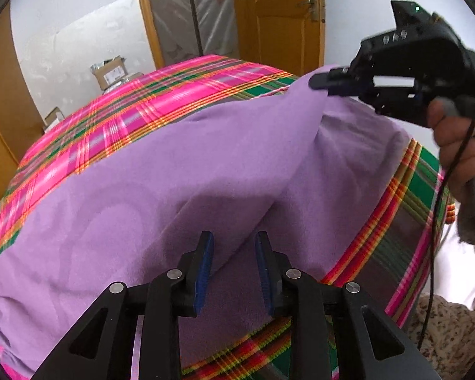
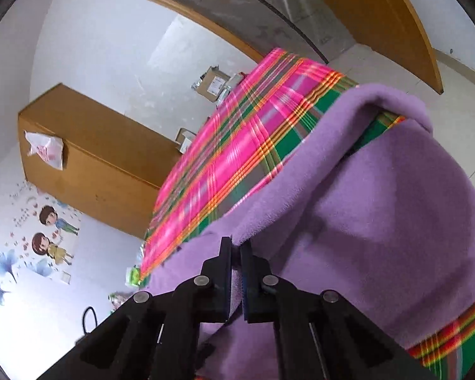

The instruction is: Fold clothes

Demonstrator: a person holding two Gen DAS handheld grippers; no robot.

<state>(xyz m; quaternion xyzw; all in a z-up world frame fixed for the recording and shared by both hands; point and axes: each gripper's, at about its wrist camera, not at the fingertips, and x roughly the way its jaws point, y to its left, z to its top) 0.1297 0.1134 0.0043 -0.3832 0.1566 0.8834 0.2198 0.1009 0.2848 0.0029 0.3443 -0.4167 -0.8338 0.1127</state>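
In the left wrist view, the left gripper sits at bottom centre, fingers spread, with a raised fold of the purple garment between them. The garment lies across a plaid cloth. At upper right, a hand holds the right gripper, pinching the garment's lifted edge.

In the right wrist view, the right gripper fingers press together on the purple garment, which fills the lower right over the plaid cloth.

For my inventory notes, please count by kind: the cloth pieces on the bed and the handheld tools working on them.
Soft purple fleece garment: 1
Pink and green plaid cotton bedsheet: 1
Black two-finger tools: 2, the left tool open over the fleece, the right tool shut on its lifted edge
Total: 4
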